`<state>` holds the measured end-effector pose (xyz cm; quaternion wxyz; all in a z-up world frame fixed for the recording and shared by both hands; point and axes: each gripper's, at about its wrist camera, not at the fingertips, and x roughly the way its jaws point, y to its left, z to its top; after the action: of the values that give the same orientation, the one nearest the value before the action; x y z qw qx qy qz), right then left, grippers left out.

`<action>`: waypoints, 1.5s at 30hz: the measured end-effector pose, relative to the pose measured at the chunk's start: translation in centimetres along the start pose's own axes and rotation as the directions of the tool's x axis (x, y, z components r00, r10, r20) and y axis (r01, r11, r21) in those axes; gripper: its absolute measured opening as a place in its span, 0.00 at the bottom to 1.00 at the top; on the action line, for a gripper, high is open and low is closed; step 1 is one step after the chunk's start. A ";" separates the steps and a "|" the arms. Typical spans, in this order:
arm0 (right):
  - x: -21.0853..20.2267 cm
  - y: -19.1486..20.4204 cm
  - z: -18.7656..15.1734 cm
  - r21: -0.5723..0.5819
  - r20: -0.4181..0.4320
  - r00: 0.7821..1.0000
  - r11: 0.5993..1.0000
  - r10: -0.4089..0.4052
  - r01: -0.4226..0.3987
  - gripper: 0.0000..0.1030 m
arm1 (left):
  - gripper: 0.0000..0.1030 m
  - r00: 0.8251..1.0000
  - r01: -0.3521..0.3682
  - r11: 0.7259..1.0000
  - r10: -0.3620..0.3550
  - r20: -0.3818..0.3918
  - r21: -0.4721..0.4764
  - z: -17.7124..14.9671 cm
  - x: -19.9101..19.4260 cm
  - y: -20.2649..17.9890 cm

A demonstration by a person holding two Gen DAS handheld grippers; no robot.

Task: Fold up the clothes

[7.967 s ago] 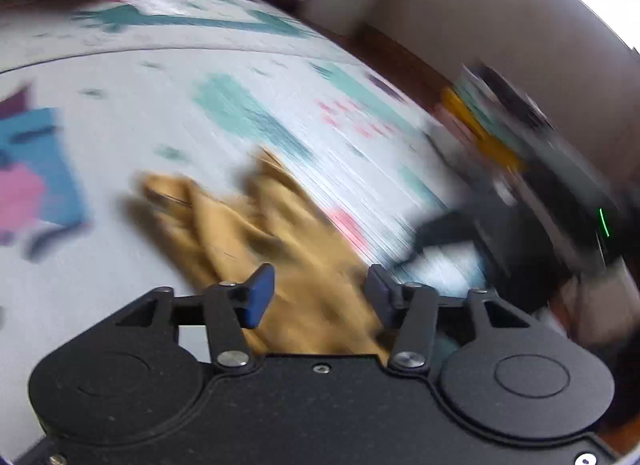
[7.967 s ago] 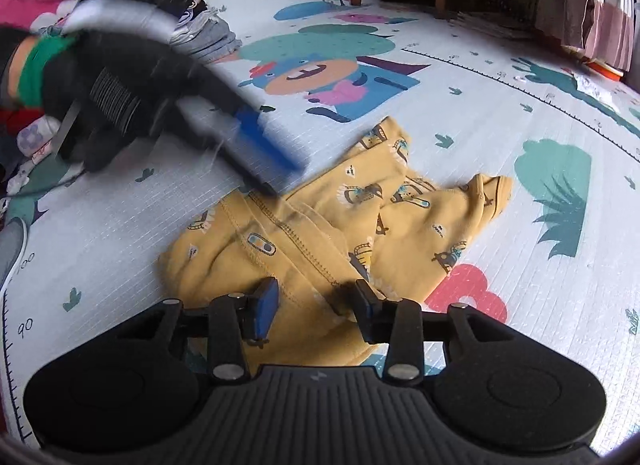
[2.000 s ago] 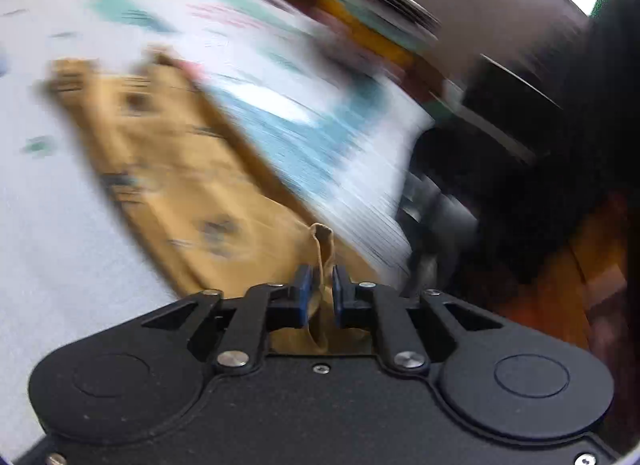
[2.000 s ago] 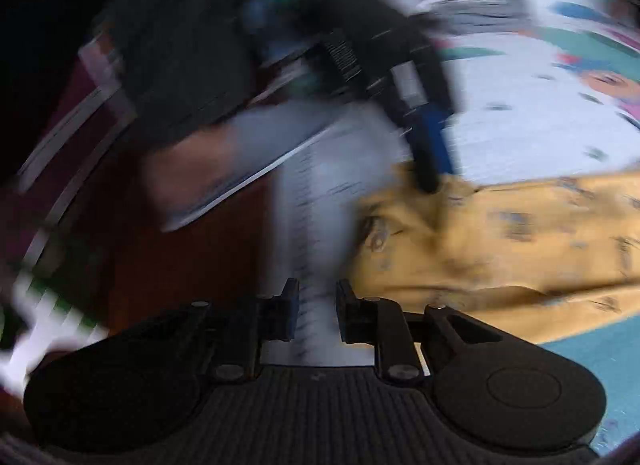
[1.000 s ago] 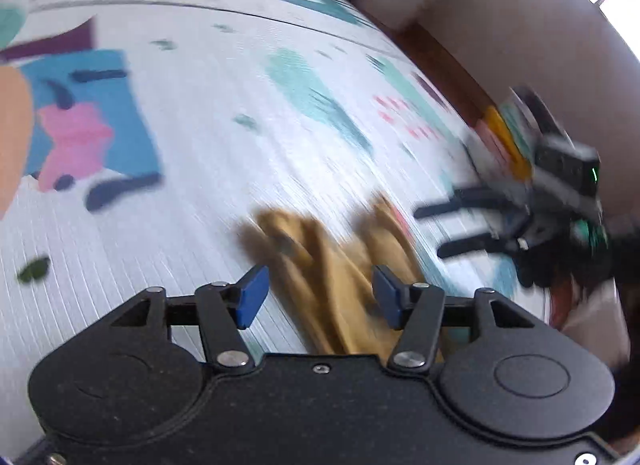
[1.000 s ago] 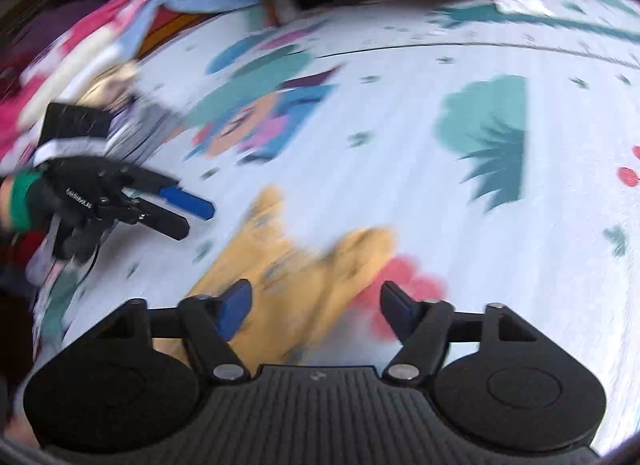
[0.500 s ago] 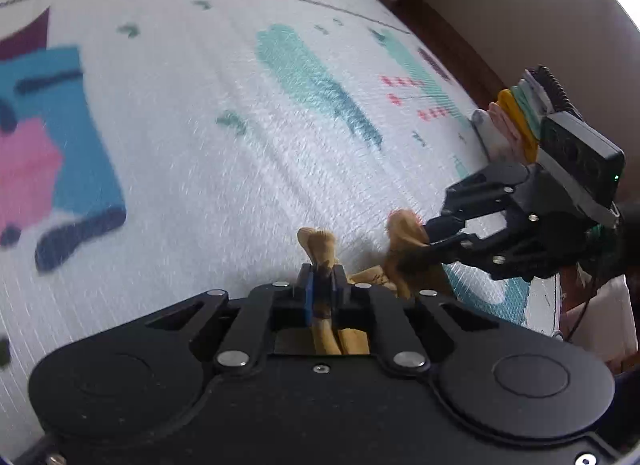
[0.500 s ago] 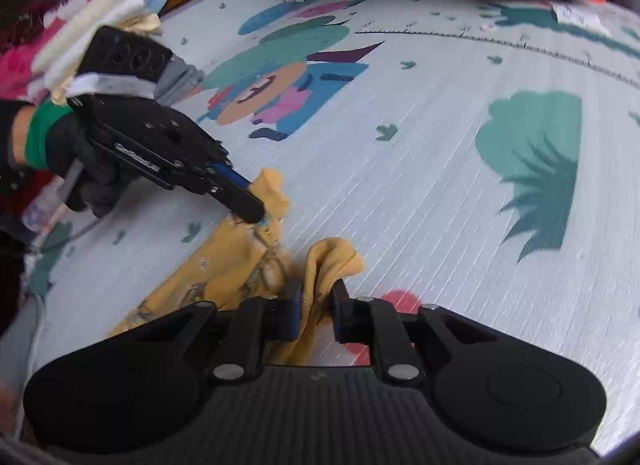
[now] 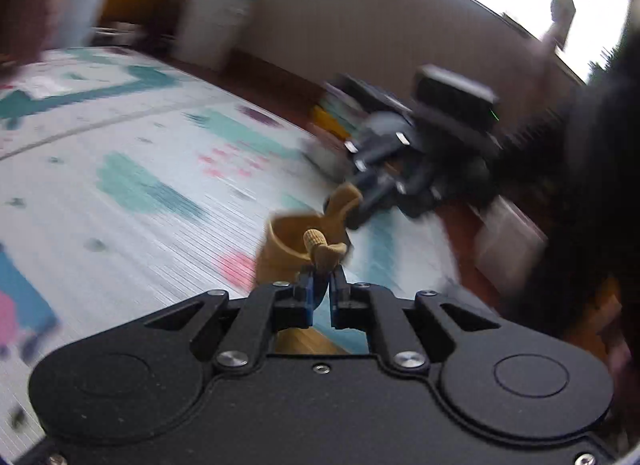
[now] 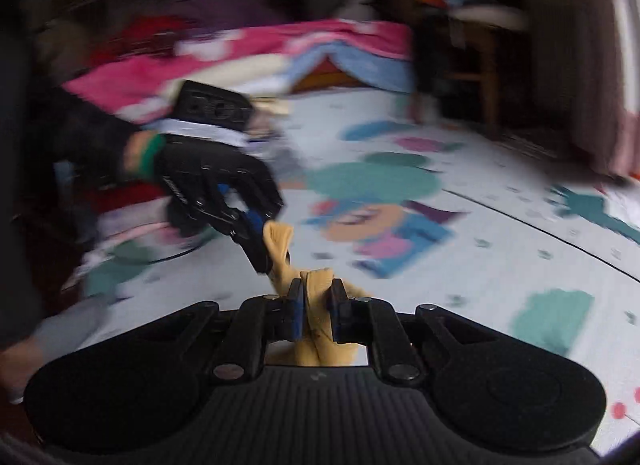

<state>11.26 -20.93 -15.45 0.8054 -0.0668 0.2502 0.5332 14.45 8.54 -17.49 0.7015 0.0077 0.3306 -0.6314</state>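
Observation:
A small mustard-yellow garment (image 9: pixel 294 243) hangs above the patterned play mat (image 9: pixel 132 201), held up at two ends. My left gripper (image 9: pixel 322 285) is shut on one bunched end of it. My right gripper (image 10: pixel 316 291) is shut on the other end of the yellow garment (image 10: pixel 316 329). In the left wrist view the right gripper (image 9: pixel 360 205) shows beyond the cloth, gripping it. In the right wrist view the left gripper (image 10: pixel 256 245), held by a black-gloved hand (image 10: pixel 208 181), pinches the garment's upper edge. Most of the cloth below the jaws is hidden by the gripper bodies.
A white bin (image 9: pixel 216 21) stands by the wall past the mat's far edge. A pink and blue heap of clothes and bedding (image 10: pixel 256 61) lies at the mat's far side, with a wooden chair (image 10: pixel 476 65) beside it. A dark sleeve (image 9: pixel 592 185) fills the right.
Both grippers closed on the garment's ends on the mat, then rose together with it and rolled; the cloth now hangs clear of the mat between them.

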 end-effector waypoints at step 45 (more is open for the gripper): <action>6.1 9.4 -12.4 0.025 -0.240 0.961 0.989 -0.137 0.148 0.67 | 0.54 0.925 -0.302 0.936 0.334 -0.183 0.182 -9.8 8.3 -3.2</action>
<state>0.65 -16.64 -27.61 0.8071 -0.1308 0.3507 0.4566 7.08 4.78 -27.77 0.7532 0.1810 0.3489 -0.5274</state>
